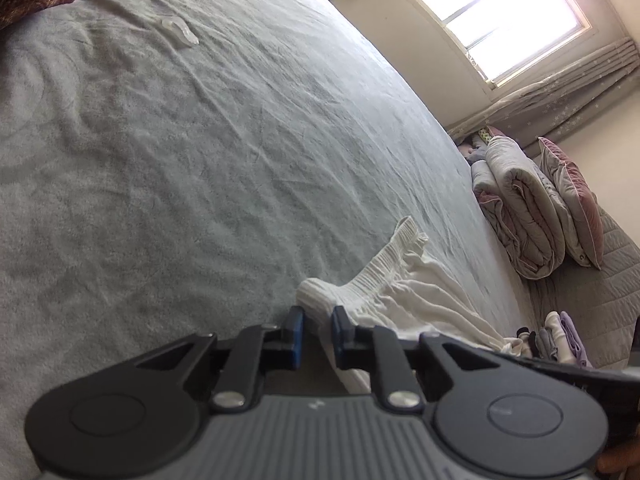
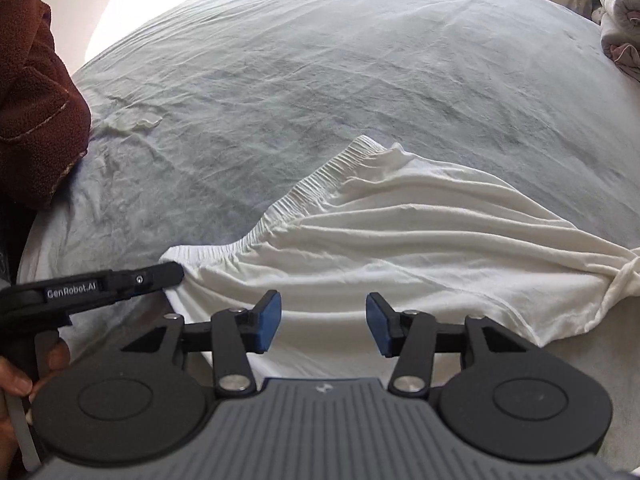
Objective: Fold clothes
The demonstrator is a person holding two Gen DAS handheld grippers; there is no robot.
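Two fisheye views, one white garment. Left wrist view: left hand-held gripper [image 1: 318,334] has its blue pads nearly together, pinching the elastic waistband corner of the white garment [image 1: 400,296]. Cloth runs between the pads and trails right across the grey-green bed sheet [image 1: 200,160], low in frame near the bed's edge. Small crumpled clear scrap [image 1: 180,32] lies on the sheet, well apart at top left. Rolled quilts [image 1: 520,216] and a pillow [image 1: 572,204] sit beyond the bed under a bright window [image 1: 488,12]. Folded clothes stack [image 1: 556,338] at lower right.

Right wrist view: right hand-held gripper [image 2: 323,326] has jaws spread wide, blue pads apart, nothing between them; it hovers just over the near edge of the white garment [image 2: 400,248]. Garment lies wrinkled on the bed sheet [image 2: 320,80], ribbed waistband running diagonally up from left, the far right end bunched into a knot. Left hand-held gripper [image 2: 160,276] enters from the left, its tip at the waistband corner. Dark red sleeve [image 2: 36,100] at left edge.
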